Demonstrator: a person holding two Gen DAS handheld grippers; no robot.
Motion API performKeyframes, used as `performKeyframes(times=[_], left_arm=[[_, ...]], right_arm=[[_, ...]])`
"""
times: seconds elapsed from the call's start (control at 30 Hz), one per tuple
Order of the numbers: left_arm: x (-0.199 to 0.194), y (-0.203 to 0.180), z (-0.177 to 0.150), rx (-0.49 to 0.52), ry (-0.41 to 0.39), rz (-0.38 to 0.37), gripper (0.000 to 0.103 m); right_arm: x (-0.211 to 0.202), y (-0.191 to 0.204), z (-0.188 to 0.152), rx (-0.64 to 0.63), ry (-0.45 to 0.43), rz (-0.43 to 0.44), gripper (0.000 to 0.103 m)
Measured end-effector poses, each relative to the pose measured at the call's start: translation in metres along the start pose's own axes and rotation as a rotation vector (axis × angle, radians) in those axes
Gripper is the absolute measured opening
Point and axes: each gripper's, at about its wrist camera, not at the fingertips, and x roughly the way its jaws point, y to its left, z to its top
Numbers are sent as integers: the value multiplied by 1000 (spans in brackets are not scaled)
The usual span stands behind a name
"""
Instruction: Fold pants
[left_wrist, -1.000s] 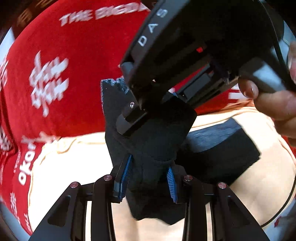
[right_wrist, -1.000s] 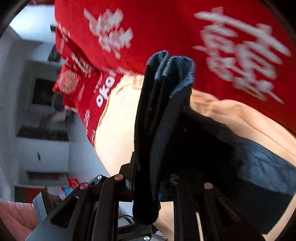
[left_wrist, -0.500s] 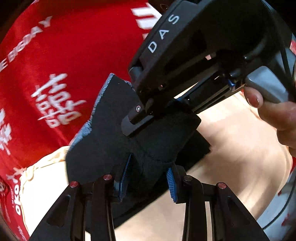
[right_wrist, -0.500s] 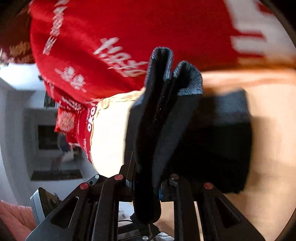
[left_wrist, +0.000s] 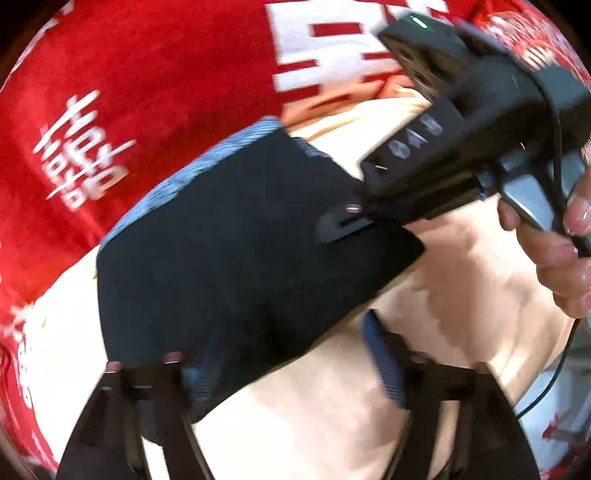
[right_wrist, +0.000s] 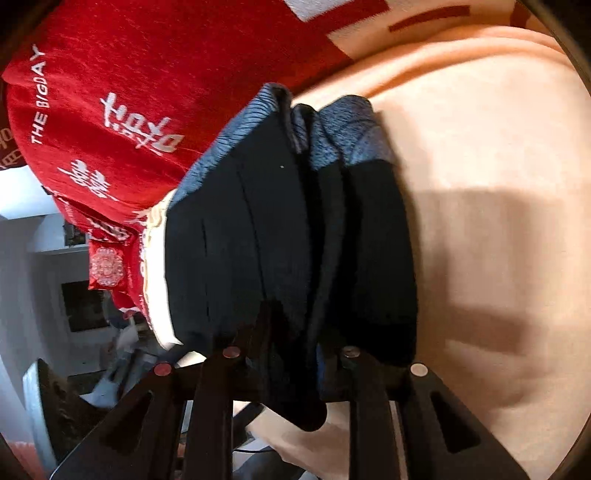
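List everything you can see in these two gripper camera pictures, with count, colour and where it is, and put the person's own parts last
pants: one, black with grey-blue inner waistband, folded in layers, on the cream patch of the blanket
blanket: one, red with white lettering and a cream patch, under the pants
cable: one, dark, at the right edge of the left wrist view
room behind: pale walls and blurred furniture, left edge of the right wrist view
left gripper: one, black with blue pads, jaws just opened, spread either side of the pants' near edge
right gripper: one, black, shut on the pants' layered edge
hand: one, holding the right gripper's handle
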Motion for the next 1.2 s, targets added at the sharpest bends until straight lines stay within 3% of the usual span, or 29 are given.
performKeyframes(times=[0.2, 0.37, 0.67, 1.2], left_arm=[[5, 55, -5, -287, 110, -66, 78], [10, 77, -15, -460, 178, -39, 78], [10, 79, -23, -502, 212, 16, 78], [5, 107, -36, -481, 214, -20, 78]], right_arm=[[1, 11, -7, -77, -23, -96, 23], [4, 25, -13, -149, -42, -203, 26], [-3, 34, -21, -233, -51, -316, 33], [-5, 50, -32, -189, -110, -499, 45]])
